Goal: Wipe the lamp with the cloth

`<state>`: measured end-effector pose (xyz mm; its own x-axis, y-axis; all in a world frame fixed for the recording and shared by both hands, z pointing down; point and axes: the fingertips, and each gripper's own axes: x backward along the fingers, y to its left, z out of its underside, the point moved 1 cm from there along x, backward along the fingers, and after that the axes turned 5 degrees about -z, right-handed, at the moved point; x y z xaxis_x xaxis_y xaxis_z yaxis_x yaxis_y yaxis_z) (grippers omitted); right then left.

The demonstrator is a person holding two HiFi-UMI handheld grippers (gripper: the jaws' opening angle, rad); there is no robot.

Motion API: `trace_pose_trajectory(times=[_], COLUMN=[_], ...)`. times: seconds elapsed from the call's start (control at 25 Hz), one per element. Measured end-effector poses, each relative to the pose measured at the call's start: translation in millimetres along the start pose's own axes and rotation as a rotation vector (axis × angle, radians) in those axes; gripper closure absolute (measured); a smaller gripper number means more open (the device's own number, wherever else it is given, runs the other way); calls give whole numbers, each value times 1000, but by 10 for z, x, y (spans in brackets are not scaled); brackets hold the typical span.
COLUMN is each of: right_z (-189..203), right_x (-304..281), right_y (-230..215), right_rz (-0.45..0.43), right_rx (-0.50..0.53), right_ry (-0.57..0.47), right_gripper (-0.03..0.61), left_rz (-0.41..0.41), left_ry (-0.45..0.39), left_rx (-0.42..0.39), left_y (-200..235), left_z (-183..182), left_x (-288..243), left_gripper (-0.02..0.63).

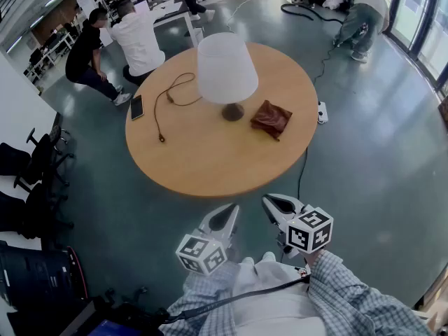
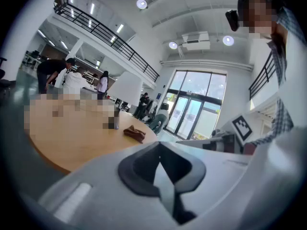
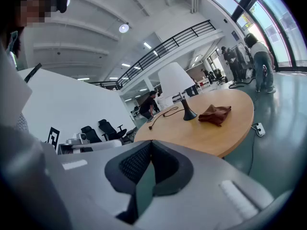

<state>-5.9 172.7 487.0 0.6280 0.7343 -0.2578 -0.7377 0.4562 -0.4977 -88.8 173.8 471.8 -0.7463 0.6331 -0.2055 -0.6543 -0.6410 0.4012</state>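
A lamp with a white shade and dark base stands on the round wooden table; it also shows in the right gripper view as the lamp. A crumpled brown cloth lies just right of its base, seen too as the cloth and the cloth. My left gripper and right gripper hover side by side short of the table's near edge, both shut and empty, well away from cloth and lamp.
A black cable and a phone lie on the table's left part. A power strip sits on the floor by the right rim. Office chairs stand at left. People work behind the table.
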Motion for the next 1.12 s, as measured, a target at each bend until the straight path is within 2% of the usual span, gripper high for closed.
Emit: trace_pose_trajectory(times=[0.64, 1.12], right_z=[-11, -87], right_x=[-3, 86], right_y=[-48, -152], right_rz=[-2, -14], right_rx=[-7, -34], right_ry=[6, -7], right_gripper=[575, 575], left_rz=[10, -21], left_ry=[9, -5], left_rx=[-1, -17], left_y=[-36, -76], left_z=[-3, -90], left_x=[-96, -134], left_gripper=[611, 611])
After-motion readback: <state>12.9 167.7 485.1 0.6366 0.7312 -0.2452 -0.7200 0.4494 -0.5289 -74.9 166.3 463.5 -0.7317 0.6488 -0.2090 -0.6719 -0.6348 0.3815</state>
